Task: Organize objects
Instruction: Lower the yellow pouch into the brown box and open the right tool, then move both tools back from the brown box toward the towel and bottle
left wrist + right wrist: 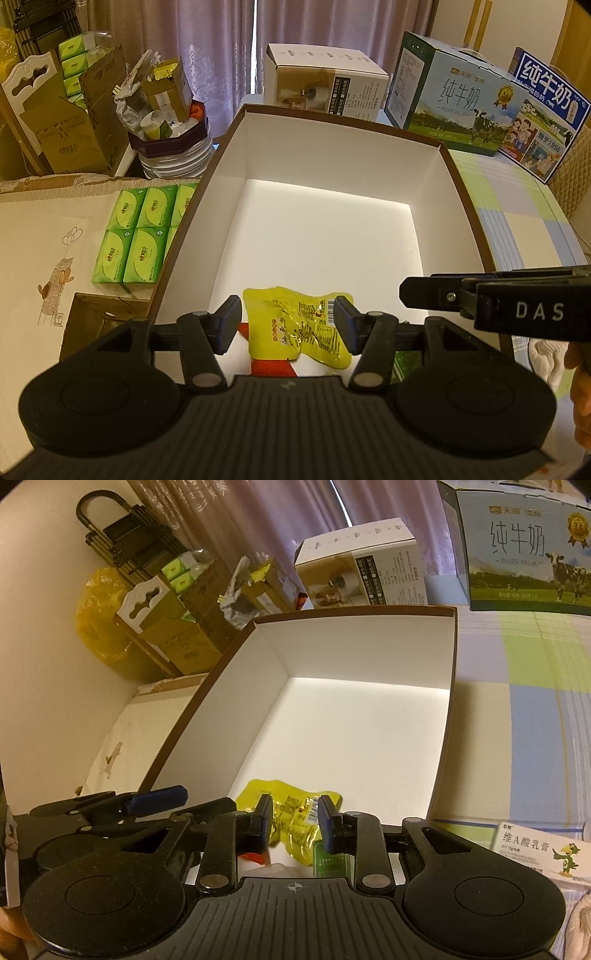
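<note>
yellow snack pouch (301,325) down on the floor of the big white-lined box (332,155), right at its near wall. looks light, soft and crinkly, glossy film so probably slippery, likely to buckle if squeezed mid-body. better pinched at a flat sealed edge, maybe the top corner by the barcode.

left gripper (290,325) straddling the pouch, pads parted and not really pressing, so let go rather than gripping. right gripper (293,823) just over the same pouch in the right wrist view, jaws cracked apart a little with crumpled film between them; can't tell if a pad touches, doesn't look like a real hold.

hard to read: something red (271,363) under the pouch at the near wall, mostly covered, no idea what. green packet (332,862) beside it cut off by the right gripper's body. near wall of the box hidden behind both tools. small ointment carton (539,853) outside the box, off its right wall, partly out of frame.
</note>
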